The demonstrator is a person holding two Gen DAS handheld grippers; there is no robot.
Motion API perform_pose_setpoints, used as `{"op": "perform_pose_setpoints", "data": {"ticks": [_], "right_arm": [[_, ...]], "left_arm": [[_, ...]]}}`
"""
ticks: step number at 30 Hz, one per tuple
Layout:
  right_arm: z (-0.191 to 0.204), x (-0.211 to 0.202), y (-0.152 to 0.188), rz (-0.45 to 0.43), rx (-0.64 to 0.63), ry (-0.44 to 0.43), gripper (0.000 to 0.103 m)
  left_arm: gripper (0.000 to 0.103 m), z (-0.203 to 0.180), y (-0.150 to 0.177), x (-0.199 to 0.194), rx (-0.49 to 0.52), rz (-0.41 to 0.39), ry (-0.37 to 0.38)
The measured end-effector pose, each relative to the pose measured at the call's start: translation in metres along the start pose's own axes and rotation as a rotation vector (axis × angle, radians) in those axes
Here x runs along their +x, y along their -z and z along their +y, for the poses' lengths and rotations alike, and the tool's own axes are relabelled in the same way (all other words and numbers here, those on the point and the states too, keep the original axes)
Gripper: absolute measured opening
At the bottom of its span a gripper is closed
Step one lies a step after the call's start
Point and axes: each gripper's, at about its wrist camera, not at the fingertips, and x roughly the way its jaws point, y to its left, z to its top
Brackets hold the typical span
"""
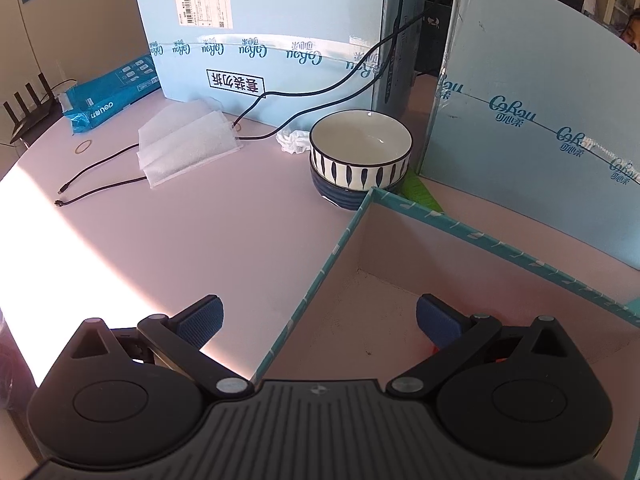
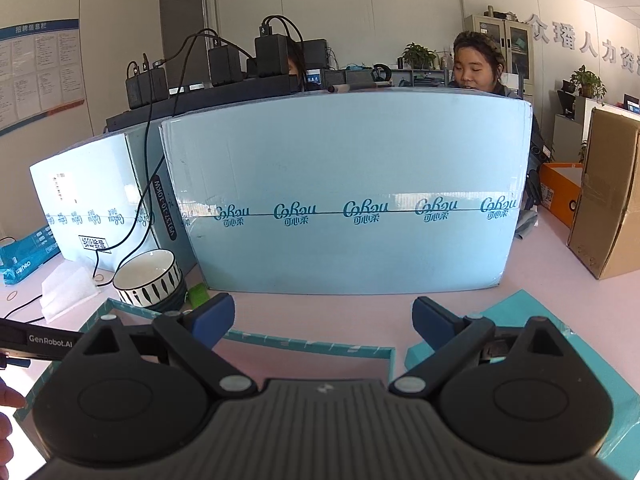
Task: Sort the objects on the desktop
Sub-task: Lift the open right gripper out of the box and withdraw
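While both sets of tongs stand wide apart and carry nothing, the left tongs [image 1: 318, 318] hover over the near corner wall of the teal-rimmed open box [image 1: 500, 245], and the right tongs [image 2: 323, 322] hang above the same box's far rim. The striped bowl [image 1: 360, 150] sits nested in a dark bowl [image 1: 340, 192] on the pink bench [image 1: 192, 232], touching the box's far corner. Foam sheets [image 1: 188, 140], a crumpled tissue [image 1: 292, 140], black cables [image 1: 104, 164] and a rubber band [image 1: 84, 147] lie beyond, before tall blue cartons [image 2: 344, 196].
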Motion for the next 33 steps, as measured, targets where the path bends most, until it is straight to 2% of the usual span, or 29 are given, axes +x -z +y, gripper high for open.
{"op": "perform_pose_setpoints", "data": {"ticks": [4,12,19,24,33], "right_arm": [[0.004,0.0,-0.009,-0.021,-0.004,-0.021,0.098],[0.0,0.003,-0.007,0.018,0.021,-0.025,0.098],[-0.019,-0.001,-0.001,0.037,0.06,0.037,0.098],[-0.043,-0.011,0.015,0.064,0.145,0.08,0.098],[-0.068,-0.037,0.037,0.076,0.227,0.159,0.098]], "left_arm": [[0.103,0.005,0.0,0.002,0.001,0.002,-0.011],[0.103,0.016,0.0,0.001,-0.033,-0.006,-0.006],[0.103,0.019,0.003,0.001,-0.027,0.002,-0.017],[0.103,0.019,0.005,0.001,-0.028,0.009,-0.022],[0.103,-0.01,0.009,-0.01,0.046,-0.016,0.021]]}}
